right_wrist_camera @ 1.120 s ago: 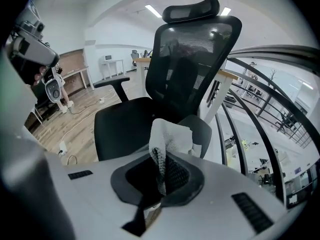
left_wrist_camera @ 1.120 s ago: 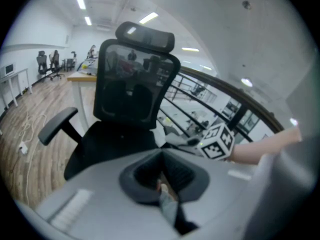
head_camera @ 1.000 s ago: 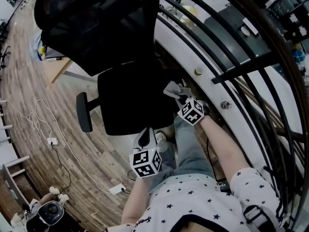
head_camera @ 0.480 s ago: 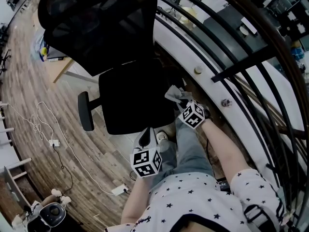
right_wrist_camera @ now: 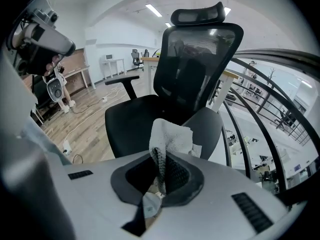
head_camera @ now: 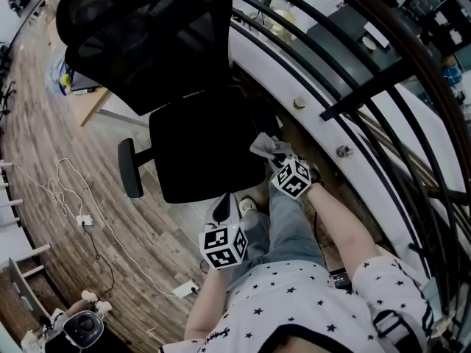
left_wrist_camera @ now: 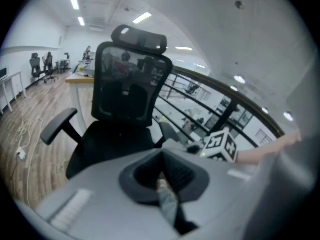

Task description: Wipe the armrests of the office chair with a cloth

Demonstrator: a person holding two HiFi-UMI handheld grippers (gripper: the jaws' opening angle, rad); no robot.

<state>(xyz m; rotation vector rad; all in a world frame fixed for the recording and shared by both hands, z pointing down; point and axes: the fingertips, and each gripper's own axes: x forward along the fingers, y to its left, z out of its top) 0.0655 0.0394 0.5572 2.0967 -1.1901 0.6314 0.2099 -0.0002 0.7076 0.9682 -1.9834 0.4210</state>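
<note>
Holding the cloth [right_wrist_camera: 170,136] pinched firmly between the jaws of my right gripper [head_camera: 277,155], I judge that the step in hand is the wiping of the first armrest [right_wrist_camera: 207,126]. This armrest is at 3 o'clock of the seat of the office chair [head_camera: 206,153]. The cloth stands up from the jaws, just over the pad of the armrest. I cannot tell if it touches the pad.

My left gripper [head_camera: 223,201] hangs at 6 o'clock of the seat, apart from the chair. Its jaws are pressed together with nothing between them.

The next move, I think, calls for pressing the cloth flat on the pad and drawing it along the whole length. After this I must carry it across the seat to the other armrest [head_camera: 130,169] at 9 o'clock, which looks not yet wiped.

I see no container in this scene.
</note>
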